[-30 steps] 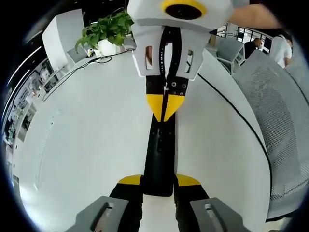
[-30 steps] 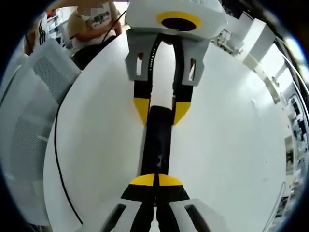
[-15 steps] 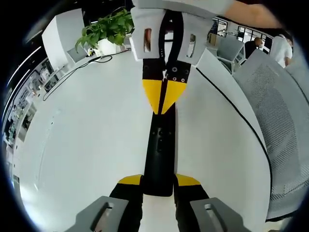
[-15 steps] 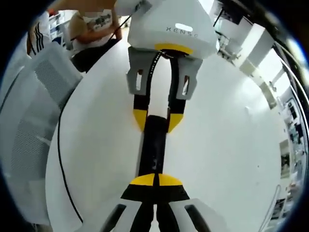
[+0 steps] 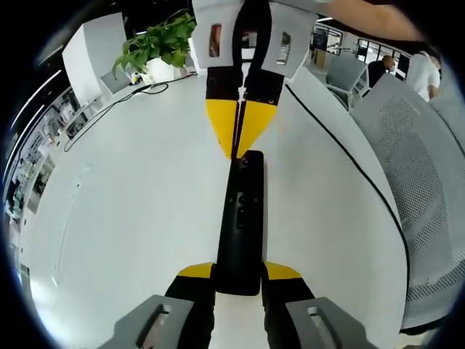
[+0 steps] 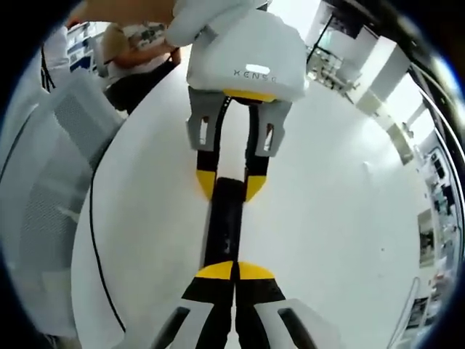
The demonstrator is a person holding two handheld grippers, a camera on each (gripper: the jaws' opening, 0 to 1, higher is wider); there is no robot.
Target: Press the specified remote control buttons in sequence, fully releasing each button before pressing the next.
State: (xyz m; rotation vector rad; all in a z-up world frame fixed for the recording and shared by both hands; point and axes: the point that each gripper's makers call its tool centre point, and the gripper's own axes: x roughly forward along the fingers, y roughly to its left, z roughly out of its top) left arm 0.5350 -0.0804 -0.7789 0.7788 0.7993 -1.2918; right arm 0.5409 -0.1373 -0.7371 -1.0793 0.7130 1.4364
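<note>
A slim black remote control (image 5: 241, 218) lies lengthwise on the white table (image 5: 123, 211). My left gripper (image 5: 240, 272) is shut on its near end, a yellow-tipped finger on each side. My right gripper (image 5: 238, 151) reaches in from the top of the left gripper view, jaws shut, tips at the remote's far end. In the right gripper view my right gripper (image 6: 234, 270) has its shut yellow tips over the near end of the remote control (image 6: 222, 225), and my left gripper (image 6: 227, 186) clamps the far end. Whether the right tips touch the remote is unclear.
A potted plant (image 5: 158, 45) and a black cable (image 5: 109, 109) sit at the table's far left. Another black cable (image 5: 349, 156) runs along the table edge beside grey mesh chairs (image 5: 418, 174). A person (image 6: 138, 40) sits beyond the table, and a hand (image 6: 123, 9) holds the left gripper.
My right gripper has slid back along the remote, from its middle buttons to its far end, staying shut. The left gripper kept its hold and the remote stayed in place.
</note>
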